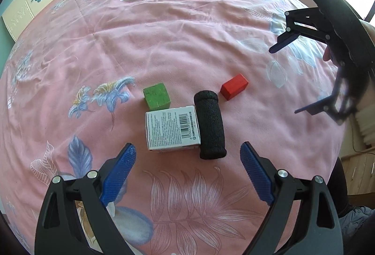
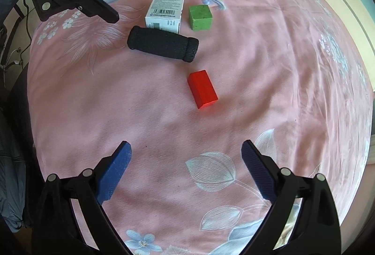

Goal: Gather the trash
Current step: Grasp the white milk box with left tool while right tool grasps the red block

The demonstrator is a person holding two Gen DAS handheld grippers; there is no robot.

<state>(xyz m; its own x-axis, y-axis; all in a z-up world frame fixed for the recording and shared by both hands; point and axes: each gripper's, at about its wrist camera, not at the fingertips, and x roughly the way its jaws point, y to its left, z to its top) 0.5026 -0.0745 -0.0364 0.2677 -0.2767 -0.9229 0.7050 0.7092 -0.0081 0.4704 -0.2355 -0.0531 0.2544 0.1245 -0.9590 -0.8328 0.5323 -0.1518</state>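
Four small things lie close together on a pink, softly creased bedsheet [image 1: 187, 27] printed with pale blue flowers and white leaf outlines. The white carton [image 1: 173, 127] is a crisp cardboard box with fine print and a barcode on its upper face; a black cylinder [image 1: 210, 125] with a coarse knitted or foam-like skin lies along its side, touching it. A green cube [image 1: 156, 96], its paint scuffed and mottled, sits just beside the carton's far corner, and a smooth red block [image 1: 234, 87], oblong with sharp edges, rests apart from the others, beyond the cylinder's rounded end. The left gripper [image 1: 187, 173] hovers just short of the carton, its ribbed blue pads spread wide with nothing between them. The right gripper [image 2: 186, 170] also stands wide and empty, over bare sheet, with the red block [image 2: 202, 89] nearest ahead of it and the cylinder [image 2: 163, 43], carton [image 2: 164, 12] and cube [image 2: 200, 17] farther on. A cream headboard [image 1: 30, 2] with a blue flower motif borders the bed's far edge.
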